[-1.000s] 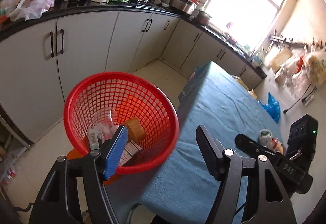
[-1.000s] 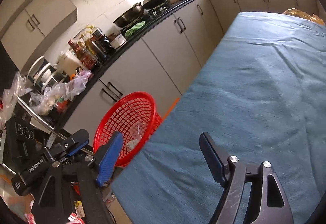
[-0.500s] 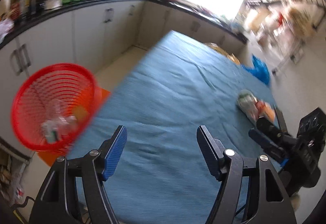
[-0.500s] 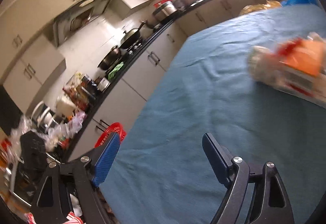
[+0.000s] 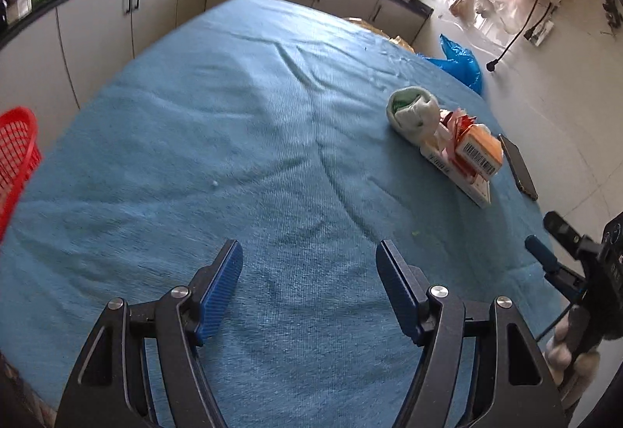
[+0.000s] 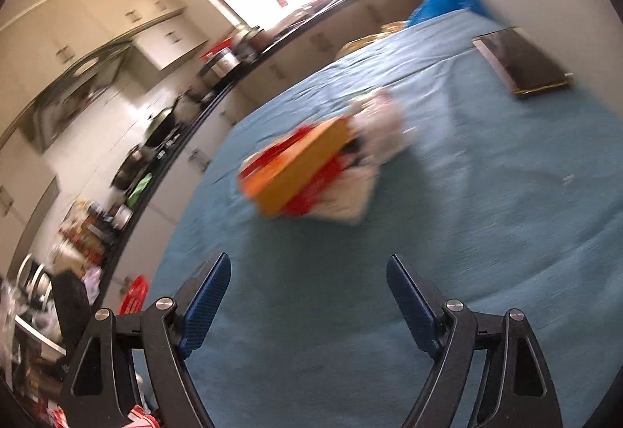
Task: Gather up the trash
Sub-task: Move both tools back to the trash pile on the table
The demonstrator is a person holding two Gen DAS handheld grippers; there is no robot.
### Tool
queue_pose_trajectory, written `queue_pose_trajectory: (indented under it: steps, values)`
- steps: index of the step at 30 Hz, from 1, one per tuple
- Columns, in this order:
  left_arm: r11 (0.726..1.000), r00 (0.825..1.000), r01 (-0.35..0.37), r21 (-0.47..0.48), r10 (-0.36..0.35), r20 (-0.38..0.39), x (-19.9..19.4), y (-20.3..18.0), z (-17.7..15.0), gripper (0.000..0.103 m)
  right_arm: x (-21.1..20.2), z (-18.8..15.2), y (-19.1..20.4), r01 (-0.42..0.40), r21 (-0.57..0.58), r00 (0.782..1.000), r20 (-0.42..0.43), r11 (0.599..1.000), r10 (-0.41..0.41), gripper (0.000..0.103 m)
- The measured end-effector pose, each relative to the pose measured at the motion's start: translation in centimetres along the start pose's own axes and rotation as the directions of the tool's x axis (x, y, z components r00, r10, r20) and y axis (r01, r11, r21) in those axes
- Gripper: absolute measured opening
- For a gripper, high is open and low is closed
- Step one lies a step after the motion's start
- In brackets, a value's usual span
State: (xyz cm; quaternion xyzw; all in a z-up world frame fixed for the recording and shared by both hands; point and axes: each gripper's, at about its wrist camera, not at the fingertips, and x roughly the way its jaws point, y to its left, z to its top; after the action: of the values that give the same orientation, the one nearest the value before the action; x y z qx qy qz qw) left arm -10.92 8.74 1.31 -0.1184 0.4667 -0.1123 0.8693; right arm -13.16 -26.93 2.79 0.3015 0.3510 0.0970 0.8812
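Trash remains: we count one small pile right of centre, a crumpled white-green wrapper (image 5: 413,112) touching two cartons (image 5: 467,159), none yet in our red basket (image 5: 15,159) at the left edge. One phone (image 5: 518,167) lies beside them on the tabletop (image 5: 233,140). Left gripper (image 5: 309,291) and right gripper (image 6: 307,305) gape empty.
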Motion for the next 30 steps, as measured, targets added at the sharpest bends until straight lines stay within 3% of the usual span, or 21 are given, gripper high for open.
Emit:
queue_pose_trajectory:
  steps: [6,12,16,18,19,22,26,30]
  values:
    - [0.999,1.0,0.025,-0.022,-0.025,0.01,0.0,0.7,0.2,0.072,1.5,3.1,0.0,0.049,-0.003,0.999,-0.003,0.999,-0.049,0.087]
    - [0.995,0.997,0.077,0.059,-0.078,0.009,0.4,-0.3,-0.4,0.096,5.7,5.7,-0.5,0.081,0.042,0.995,-0.066,0.996,-0.078,0.082]
    - [0.989,0.998,0.063,0.135,-0.062,-0.011,0.6,-1.2,-0.7,0.1,6.4,7.0,-0.8,0.149,0.077,0.989,-0.004,0.986,-0.149,0.082]
    - [0.989,0.997,0.076,0.127,-0.075,-0.017,0.6,-1.0,-0.5,0.1,6.6,7.9,-0.6,0.182,0.058,0.982,0.03,0.982,-0.184,0.082]
    - [0.99,0.997,0.081,0.112,-0.078,-0.028,0.5,-0.8,-0.2,0.097,6.9,8.3,-0.4,0.198,0.045,0.979,0.038,0.979,-0.2,0.082]
    - [0.993,0.995,0.087,0.085,-0.083,-0.053,0.2,-0.7,1.1,0.061,8.5,9.7,-0.5,0.254,0.005,0.967,0.037,0.967,-0.254,0.072]
    - [0.991,0.997,0.069,0.113,-0.071,0.008,-0.9,-2.2,3.9,0.058,9.9,10.1,-1.9,0.247,0.002,0.969,0.018,0.969,-0.247,0.063]
    - [0.986,0.988,0.152,0.07,-0.154,0.014,0.4,-3.7,7.2,0.063,10.4,9.4,-3.4,0.218,0.025,0.976,-0.005,0.976,-0.218,0.054]
